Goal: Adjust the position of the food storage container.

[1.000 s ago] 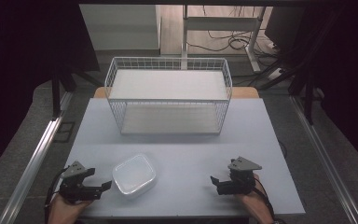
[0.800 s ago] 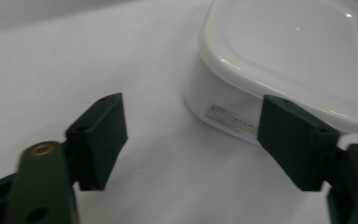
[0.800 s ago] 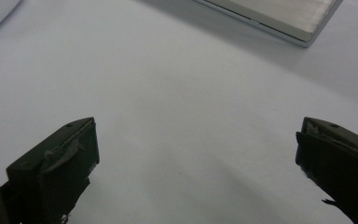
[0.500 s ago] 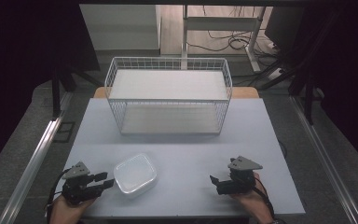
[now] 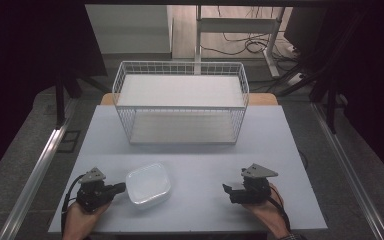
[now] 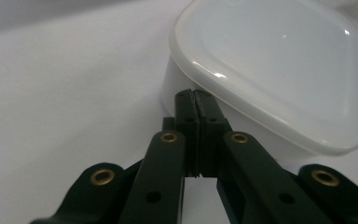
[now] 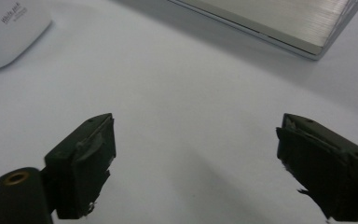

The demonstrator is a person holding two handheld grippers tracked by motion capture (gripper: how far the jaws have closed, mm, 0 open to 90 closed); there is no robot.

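Nearest the person, the left tongs (image 5: 121, 187) have just been closing and now sit together with nothing between them, their tips at the wall of the white lidded container (image 5: 149, 184) on the surface (image 5: 200, 150). The right tongs (image 5: 226, 189) stand apart, well clear and empty. The step looks like nudging the container; next, a steady push toward the wire basket (image 5: 181, 102) beyond.

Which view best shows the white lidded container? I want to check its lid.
The left gripper view: the white lidded container is close, its lid edge clear. The high view shows it whole but small; the right gripper view catches one corner.
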